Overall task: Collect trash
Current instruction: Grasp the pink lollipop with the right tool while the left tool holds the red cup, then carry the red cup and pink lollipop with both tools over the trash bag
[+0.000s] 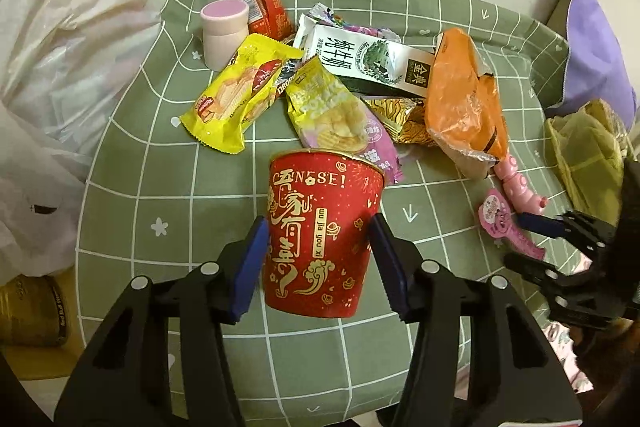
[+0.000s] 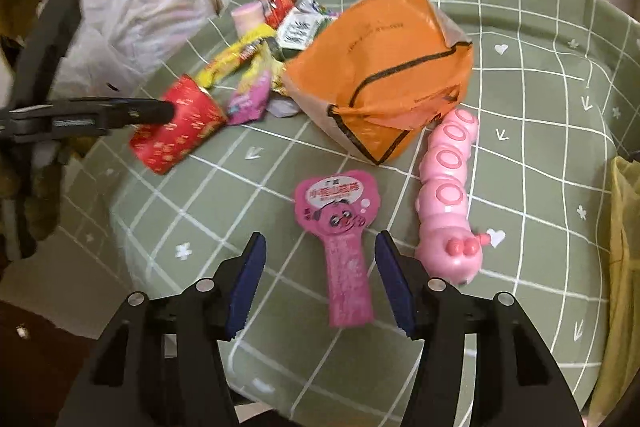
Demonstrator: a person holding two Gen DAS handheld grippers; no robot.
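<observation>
A red paper cup (image 1: 320,235) with gold Chinese print lies between the fingers of my left gripper (image 1: 318,247), whose blue pads press its sides; it also shows in the right wrist view (image 2: 176,127). My right gripper (image 2: 320,267) is open over a pink lollipop-shaped wrapper (image 2: 344,239) lying flat between its fingers. Behind lie an orange bag (image 2: 380,83), yellow snack packets (image 1: 236,95), a milk carton (image 1: 368,63) and a pink tub (image 1: 222,31).
The round table wears a green checked cloth (image 1: 160,187). A pink caterpillar toy (image 2: 448,195) lies right of the wrapper. A white plastic bag (image 1: 60,67) hangs at the table's left edge. Yellow cloth (image 1: 588,155) sits at the right.
</observation>
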